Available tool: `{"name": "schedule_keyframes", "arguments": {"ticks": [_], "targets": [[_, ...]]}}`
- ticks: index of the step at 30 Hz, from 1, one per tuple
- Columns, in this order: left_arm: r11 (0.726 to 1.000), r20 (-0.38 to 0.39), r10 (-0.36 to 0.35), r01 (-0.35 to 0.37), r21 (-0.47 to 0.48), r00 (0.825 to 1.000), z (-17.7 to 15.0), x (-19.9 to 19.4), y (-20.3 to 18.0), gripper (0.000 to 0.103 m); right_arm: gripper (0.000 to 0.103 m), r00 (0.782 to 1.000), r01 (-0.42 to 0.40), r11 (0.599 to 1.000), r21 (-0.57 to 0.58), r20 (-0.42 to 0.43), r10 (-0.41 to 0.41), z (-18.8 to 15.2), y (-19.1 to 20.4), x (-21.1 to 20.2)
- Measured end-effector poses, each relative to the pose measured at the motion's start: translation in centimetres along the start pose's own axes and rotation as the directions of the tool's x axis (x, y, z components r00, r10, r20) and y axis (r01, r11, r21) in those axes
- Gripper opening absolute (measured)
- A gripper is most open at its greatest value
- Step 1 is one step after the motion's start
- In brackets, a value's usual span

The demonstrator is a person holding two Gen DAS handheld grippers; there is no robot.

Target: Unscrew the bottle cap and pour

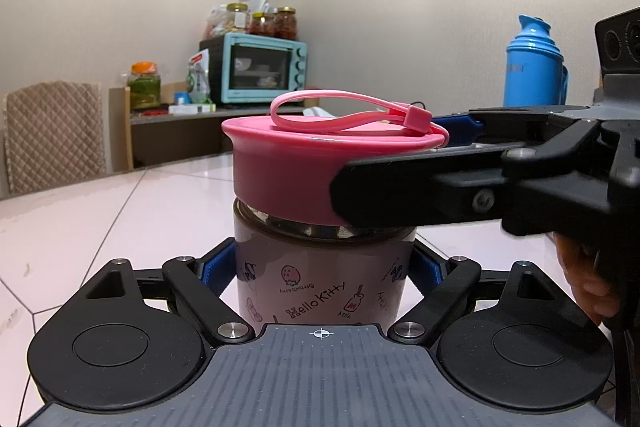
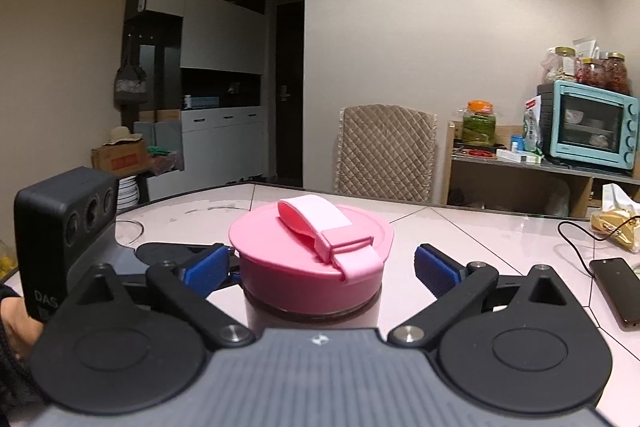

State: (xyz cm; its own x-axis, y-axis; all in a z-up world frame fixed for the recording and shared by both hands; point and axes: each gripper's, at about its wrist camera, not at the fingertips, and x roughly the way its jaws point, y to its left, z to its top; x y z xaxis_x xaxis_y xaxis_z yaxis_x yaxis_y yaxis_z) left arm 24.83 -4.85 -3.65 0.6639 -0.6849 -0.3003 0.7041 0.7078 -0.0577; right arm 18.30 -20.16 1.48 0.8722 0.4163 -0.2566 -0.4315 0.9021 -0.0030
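A pink Hello Kitty bottle [image 1: 320, 287] stands upright on the white table, topped by a wide pink cap [image 1: 288, 179] with a loop strap. My left gripper [image 1: 322, 267] is shut on the bottle's body, its blue pads pressing both sides. My right gripper [image 2: 322, 263] comes in from the right at cap height; it also shows in the left wrist view [image 1: 400, 167]. In the right wrist view the cap [image 2: 304, 267] sits between the blue pads [image 2: 434, 269], and a gap shows on the right side, so the jaws are open around it.
The table [image 2: 500, 247] carries a phone [image 2: 616, 291] with a cable and a snack packet [image 2: 616, 227] at the right. A blue thermos [image 1: 532, 67] stands behind. A chair [image 2: 386, 155] and a shelf with a teal oven [image 2: 588, 123] lie beyond.
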Motion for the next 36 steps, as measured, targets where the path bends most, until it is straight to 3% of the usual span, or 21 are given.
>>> {"name": "schedule_keyframes", "arguments": {"ticks": [13,22,30,36], "targets": [[1.000,0.000,0.000,0.000,0.000,1.000,0.0,0.0,0.0,0.090,0.095,0.996,0.091,0.996,0.023,0.000,-0.091,-0.2,1.4,1.1],[1.000,0.000,0.000,0.000,0.001,1.000,0.0,0.0,0.0,0.090,0.085,0.996,0.092,0.995,0.035,-0.002,-0.092,-0.5,1.6,1.4],[1.000,0.000,0.000,0.000,0.000,1.000,0.0,0.0,0.0,0.090,0.085,0.999,0.048,0.999,0.002,-0.001,-0.048,-0.4,1.1,1.3],[1.000,0.000,0.000,0.000,-0.001,1.000,0.0,0.1,0.0,0.090,0.085,0.998,-0.059,0.997,-0.047,-0.009,0.059,-0.1,-0.5,1.3]]}}
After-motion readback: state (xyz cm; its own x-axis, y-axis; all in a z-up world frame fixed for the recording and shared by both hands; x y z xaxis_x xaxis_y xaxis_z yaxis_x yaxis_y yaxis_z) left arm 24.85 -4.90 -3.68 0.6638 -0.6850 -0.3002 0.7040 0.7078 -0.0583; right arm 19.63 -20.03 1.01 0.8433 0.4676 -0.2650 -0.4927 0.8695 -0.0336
